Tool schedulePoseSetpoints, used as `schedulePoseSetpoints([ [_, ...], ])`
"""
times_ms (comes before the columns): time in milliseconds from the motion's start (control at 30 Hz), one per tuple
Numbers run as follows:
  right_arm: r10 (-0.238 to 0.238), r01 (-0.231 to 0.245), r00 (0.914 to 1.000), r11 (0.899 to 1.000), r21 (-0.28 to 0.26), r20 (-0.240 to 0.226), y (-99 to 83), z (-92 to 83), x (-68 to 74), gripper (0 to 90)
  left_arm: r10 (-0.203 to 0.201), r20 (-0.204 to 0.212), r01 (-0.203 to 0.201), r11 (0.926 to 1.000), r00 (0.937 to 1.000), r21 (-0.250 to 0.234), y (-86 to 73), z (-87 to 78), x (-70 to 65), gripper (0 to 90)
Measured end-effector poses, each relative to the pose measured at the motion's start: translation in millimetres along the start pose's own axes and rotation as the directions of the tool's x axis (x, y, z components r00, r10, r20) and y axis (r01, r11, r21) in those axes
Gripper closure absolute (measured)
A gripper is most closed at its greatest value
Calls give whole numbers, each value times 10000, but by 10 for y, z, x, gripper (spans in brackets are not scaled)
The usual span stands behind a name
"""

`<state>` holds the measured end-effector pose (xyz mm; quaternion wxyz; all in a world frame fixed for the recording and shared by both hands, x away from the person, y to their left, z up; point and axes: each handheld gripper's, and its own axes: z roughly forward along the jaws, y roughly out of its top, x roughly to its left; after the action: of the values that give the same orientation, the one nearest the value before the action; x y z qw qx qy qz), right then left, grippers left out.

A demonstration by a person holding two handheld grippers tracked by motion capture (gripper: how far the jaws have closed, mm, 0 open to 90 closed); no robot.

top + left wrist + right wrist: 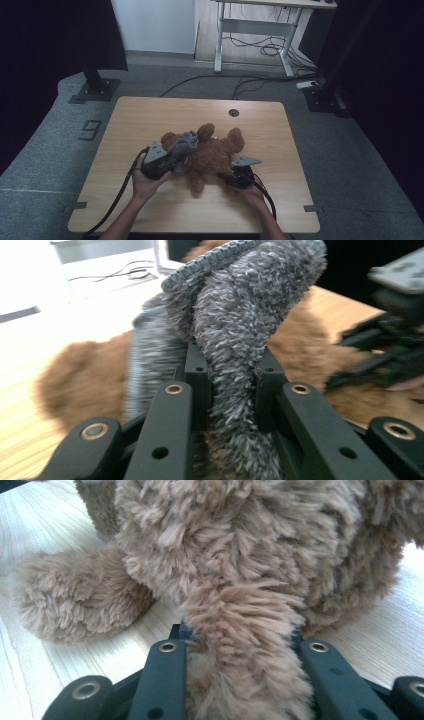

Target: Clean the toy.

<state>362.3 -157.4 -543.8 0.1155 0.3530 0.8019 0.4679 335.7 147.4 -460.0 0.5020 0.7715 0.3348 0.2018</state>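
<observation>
The teddy bear [212, 155] lies mid-table, its long axis running left to right. Over its left end the left gripper [176, 154] pinches a grey fuzzy garment [240, 335]; at its right, the right gripper [240, 645] clamps a furry limb.

Teddy bear [212, 155] on table [150, 115] centre, garment [184, 145] over its left side
</observation>
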Motion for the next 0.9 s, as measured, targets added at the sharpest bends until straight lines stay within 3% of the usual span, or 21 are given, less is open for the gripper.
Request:
schedulePoseSetpoints([
  [167,68,-68,10000,10000,-17,0,-2,-2,-2,680,549,605,-585,9964,9967,610,-42,302,-274,750],
  [333,101,-102,9999,9999,-15,-60,-6,-5,-12,680,629,590,-694,9909,9963,1149,-180,530,-322,752],
  [533,129,-129,9999,9999,6,-65,-10,-16,-28,679,907,265,-936,9851,9955,1443,-238,462,-261,754],
  [667,89,-89,9999,10000,19,-71,-13,-19,-27,679,757,314,-798,9839,9966,1598,-343,380,-183,756],
  [900,79,-79,9999,10000,22,-93,-15,-20,-29,679,757,27,-753,9858,9971,1498,-479,150,-68,758],
])
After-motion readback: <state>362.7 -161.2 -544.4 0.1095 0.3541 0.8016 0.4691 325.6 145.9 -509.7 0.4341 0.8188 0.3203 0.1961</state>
